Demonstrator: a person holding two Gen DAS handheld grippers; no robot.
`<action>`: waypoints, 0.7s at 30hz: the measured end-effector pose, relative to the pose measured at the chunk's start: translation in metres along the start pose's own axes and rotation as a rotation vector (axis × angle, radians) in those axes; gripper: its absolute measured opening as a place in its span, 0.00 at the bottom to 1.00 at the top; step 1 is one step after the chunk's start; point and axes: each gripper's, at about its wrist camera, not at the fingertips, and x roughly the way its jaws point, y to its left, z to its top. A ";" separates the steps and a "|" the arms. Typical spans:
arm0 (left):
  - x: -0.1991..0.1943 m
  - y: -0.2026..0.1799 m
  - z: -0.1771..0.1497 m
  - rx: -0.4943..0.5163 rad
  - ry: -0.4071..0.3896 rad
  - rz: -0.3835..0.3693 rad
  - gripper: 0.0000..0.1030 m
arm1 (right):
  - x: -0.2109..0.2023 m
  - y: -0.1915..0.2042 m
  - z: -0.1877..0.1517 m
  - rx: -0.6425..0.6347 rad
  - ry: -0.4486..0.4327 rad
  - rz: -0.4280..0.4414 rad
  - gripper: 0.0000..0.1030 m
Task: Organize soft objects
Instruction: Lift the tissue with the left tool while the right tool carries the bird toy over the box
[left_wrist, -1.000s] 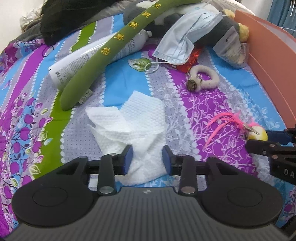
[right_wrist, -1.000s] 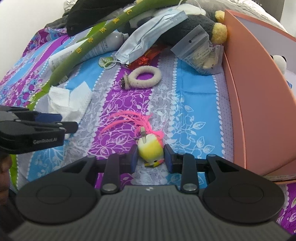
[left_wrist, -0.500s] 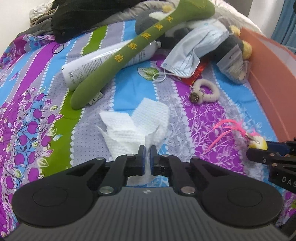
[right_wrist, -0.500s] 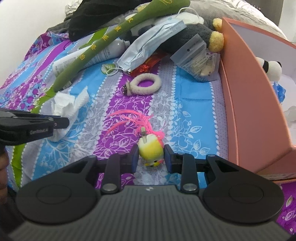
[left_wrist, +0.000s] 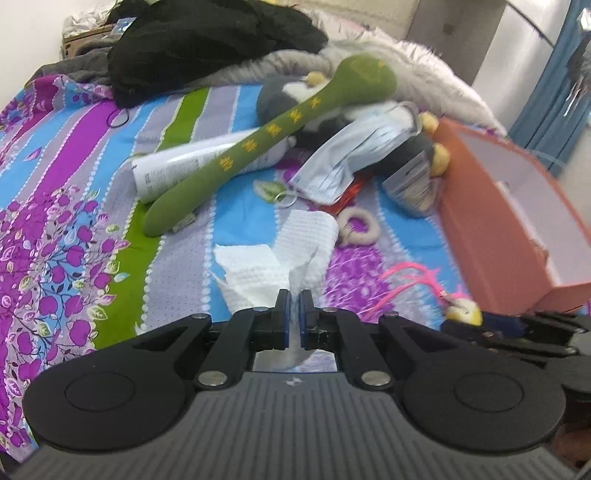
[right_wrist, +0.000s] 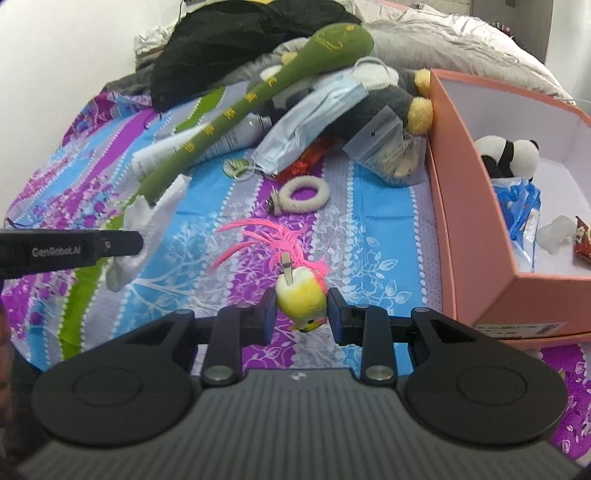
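My left gripper is shut on a white paper towel, which hangs lifted above the patterned bedsheet. From the right wrist view the same towel droops from the left gripper's fingers. My right gripper is shut on a small yellow plush bird with pink feathers, raised off the sheet. The bird also shows low right in the left wrist view. A salmon-pink box stands open to the right, with a panda plush inside.
At the back of the bed lie a long green plush stick, a white tube, a blue face mask, a grey plush toy, a fluffy white ring and dark clothing. A blue bag lies in the box.
The left jaws closed on the paper towel and lifted it off the sheet. The right gripper rose with the yellow bird held, bringing the box's inside into view.
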 end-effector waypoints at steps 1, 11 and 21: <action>-0.006 -0.002 0.003 -0.003 -0.009 -0.014 0.06 | -0.004 0.001 0.001 0.001 -0.007 0.003 0.32; -0.061 -0.023 0.041 0.000 -0.113 -0.136 0.06 | -0.054 -0.001 0.026 0.032 -0.123 0.006 0.32; -0.094 -0.060 0.090 0.033 -0.193 -0.255 0.06 | -0.105 -0.015 0.071 0.035 -0.267 -0.012 0.32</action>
